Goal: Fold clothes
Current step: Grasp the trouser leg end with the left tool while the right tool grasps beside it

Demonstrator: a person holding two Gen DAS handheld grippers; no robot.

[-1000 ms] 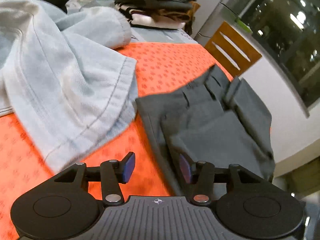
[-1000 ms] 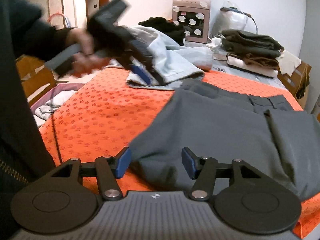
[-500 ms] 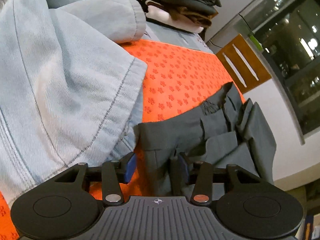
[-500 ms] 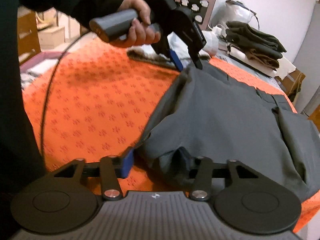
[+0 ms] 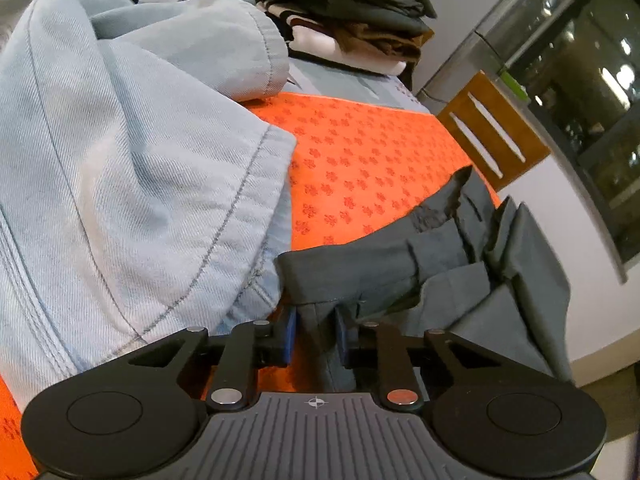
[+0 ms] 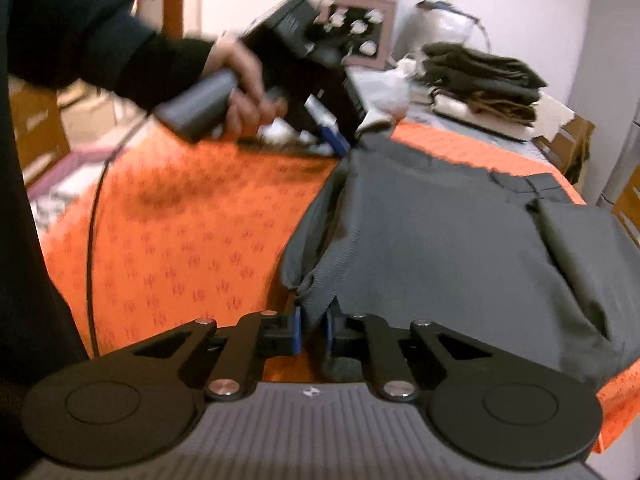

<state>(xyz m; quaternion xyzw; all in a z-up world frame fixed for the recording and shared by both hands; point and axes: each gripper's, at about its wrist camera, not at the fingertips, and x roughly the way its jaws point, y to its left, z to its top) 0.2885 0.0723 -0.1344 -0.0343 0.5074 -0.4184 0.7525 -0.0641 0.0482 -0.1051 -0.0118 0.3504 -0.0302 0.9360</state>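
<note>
I am closing my left gripper (image 5: 314, 330) and right gripper (image 6: 313, 330) on the grey trousers' (image 6: 460, 240) hem at six o'clock, grasping cloth; next, lift evenly toward twelve o'clock.

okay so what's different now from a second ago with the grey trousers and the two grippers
Both grippers came down onto the grey trousers and are closing on cloth: the left gripper at the far hem corner beside the light blue jeans, the right gripper at the near one. The jeans, the folded stack and the orange tablecloth stayed put.
</note>
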